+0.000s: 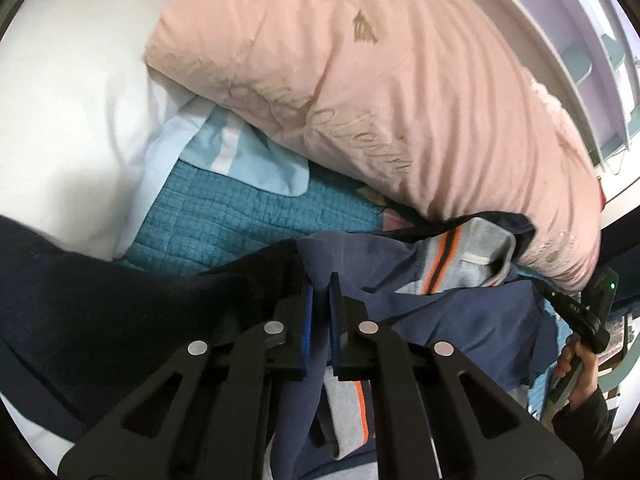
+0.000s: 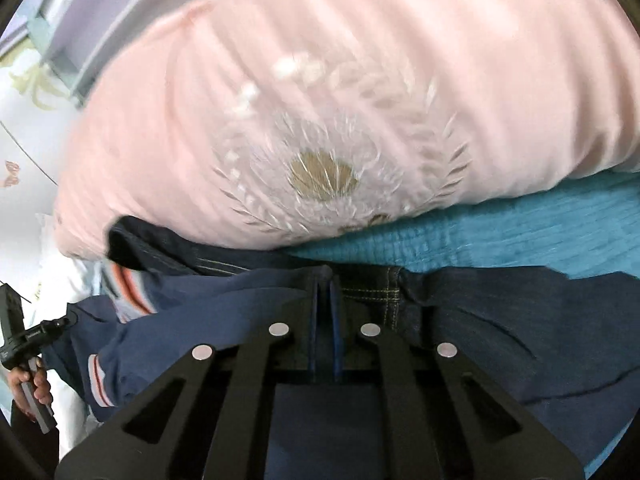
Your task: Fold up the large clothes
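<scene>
I'm angling my left hand-held gripper (image 1: 320, 280) steeply down, its blue pads clamping a fold of the navy garment (image 1: 460, 320) with grey and orange stripes. Cursive stitching on the pink pillow (image 1: 400, 100) ahead is too blurred to read. My right hand-held gripper (image 2: 325, 276) is tilting down too, jaws pinching the same navy cloth, which is bunching under and beside both grippers on the teal bed cover (image 2: 540, 232).

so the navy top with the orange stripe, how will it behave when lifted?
Likely floppy: the navy top lies crumpled and drapes under the left tool. Probably light, being thin, creased fabric. It may drag on the jeans beside it near the right tool.
</scene>
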Tool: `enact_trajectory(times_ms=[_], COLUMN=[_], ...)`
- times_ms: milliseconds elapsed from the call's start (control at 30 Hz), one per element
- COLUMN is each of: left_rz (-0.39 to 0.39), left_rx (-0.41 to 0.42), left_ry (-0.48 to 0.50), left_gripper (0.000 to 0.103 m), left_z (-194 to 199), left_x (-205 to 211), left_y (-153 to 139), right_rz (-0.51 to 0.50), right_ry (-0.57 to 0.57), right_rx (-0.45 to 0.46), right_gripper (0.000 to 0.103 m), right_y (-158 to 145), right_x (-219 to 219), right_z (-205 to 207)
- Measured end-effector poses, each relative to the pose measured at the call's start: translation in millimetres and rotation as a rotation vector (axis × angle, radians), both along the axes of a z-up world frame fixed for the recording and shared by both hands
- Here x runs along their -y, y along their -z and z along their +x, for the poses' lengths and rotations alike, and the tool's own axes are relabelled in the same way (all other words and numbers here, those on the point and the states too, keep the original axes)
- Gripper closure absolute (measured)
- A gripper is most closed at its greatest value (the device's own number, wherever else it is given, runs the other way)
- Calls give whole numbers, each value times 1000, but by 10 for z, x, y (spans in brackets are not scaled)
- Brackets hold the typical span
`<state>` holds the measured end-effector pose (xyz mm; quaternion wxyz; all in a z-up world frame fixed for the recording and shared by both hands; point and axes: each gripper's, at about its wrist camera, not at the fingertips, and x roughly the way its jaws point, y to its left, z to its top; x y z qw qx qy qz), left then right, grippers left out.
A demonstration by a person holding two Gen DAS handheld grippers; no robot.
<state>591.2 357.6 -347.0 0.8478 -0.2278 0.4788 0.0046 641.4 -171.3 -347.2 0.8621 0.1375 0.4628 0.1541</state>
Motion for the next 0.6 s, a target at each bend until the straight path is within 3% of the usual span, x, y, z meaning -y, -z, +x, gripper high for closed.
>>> enact_trajectory(times_ms=[233, 400, 600], left_rz=[8, 20, 19], left_rx=[82, 111, 127], left_ry=[20, 64, 63], left_gripper=[97, 97, 97], left_z=[-410, -674, -1020], left_x=[229, 411, 508], left_y=[-351, -551, -662], right_rz=[15, 5, 52], right_ry=[-12, -11, 7], right_rx=[75, 77, 68], right_gripper=[98, 98, 98], right_y=[-454, -525, -599], right_x=[36, -370, -279], right_z=[-617, -859, -1136])
